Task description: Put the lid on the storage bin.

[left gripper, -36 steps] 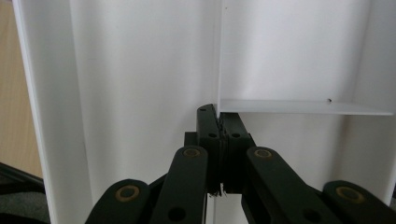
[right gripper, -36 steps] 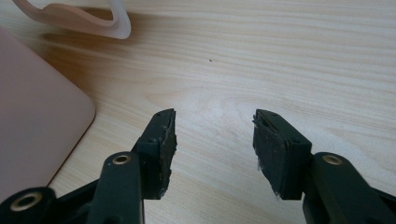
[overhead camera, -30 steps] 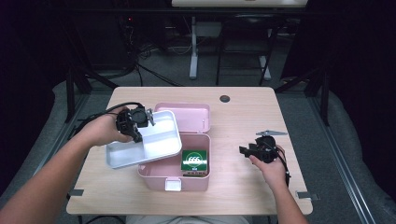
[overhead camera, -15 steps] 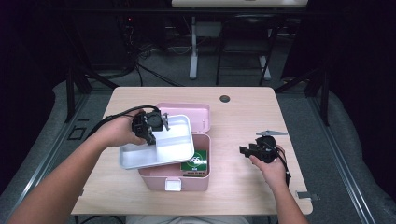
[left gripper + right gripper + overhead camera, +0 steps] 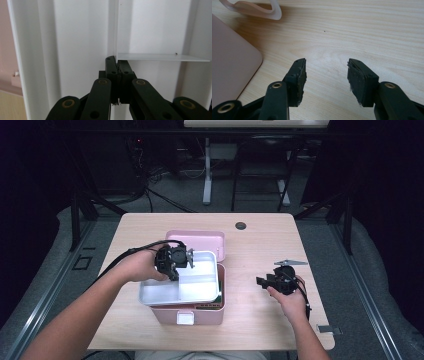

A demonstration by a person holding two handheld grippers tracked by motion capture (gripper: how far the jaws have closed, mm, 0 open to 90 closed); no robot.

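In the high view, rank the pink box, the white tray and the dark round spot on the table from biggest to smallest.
1. Pink box with its open lid.
2. White tray, held above the box and nearer the camera, so the gap is unsure.
3. Dark round spot, clearly smallest.

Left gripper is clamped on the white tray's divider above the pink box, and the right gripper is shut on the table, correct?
Not quite. The right gripper is open, nothing between its fingers, as the right gripper view shows. The left gripper does clamp the white tray by its divider over the pink box.
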